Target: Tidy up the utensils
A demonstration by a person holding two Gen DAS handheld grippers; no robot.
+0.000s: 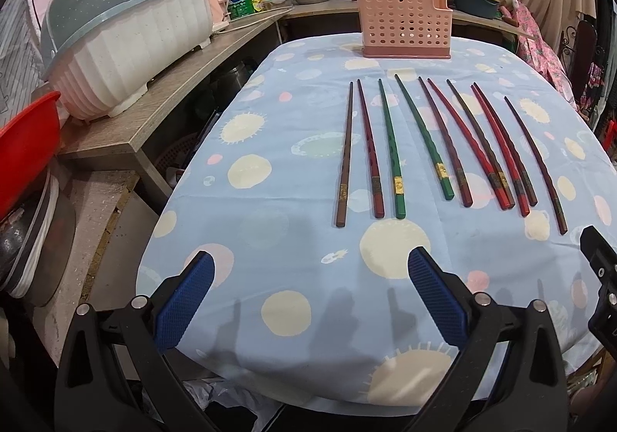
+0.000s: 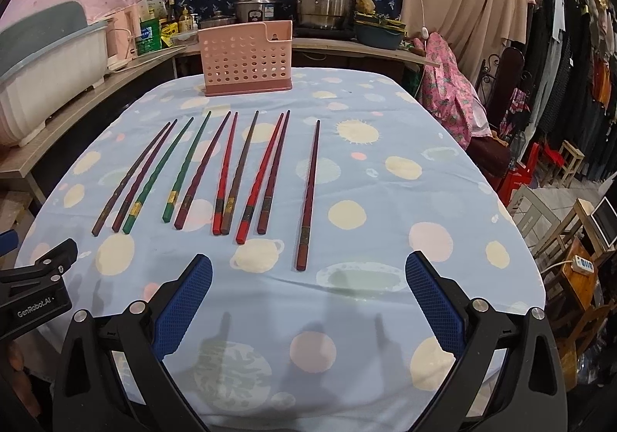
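Several chopsticks, brown, dark red, green and bright red, lie side by side on the blue patterned tablecloth (image 1: 270, 247), thick ends toward me. The green pair (image 1: 389, 146) also shows in the right wrist view (image 2: 185, 166). A lone dark red chopstick (image 2: 308, 193) lies at the right end of the row. A pink perforated utensil holder (image 1: 403, 21) stands upright behind the row and shows in the right wrist view (image 2: 246, 58). My left gripper (image 1: 310, 266) is open and empty, short of the row. My right gripper (image 2: 308, 270) is open and empty, just short of the lone chopstick's end.
A white and blue dish drainer (image 1: 127, 58) sits on a wooden counter (image 1: 166, 100) to the left, with a red basin (image 1: 27, 146) beside it. Steel pots (image 2: 324, 0) and bottles (image 2: 154, 31) stand behind the table. Chairs and hanging clothes (image 2: 559, 58) are at the right.
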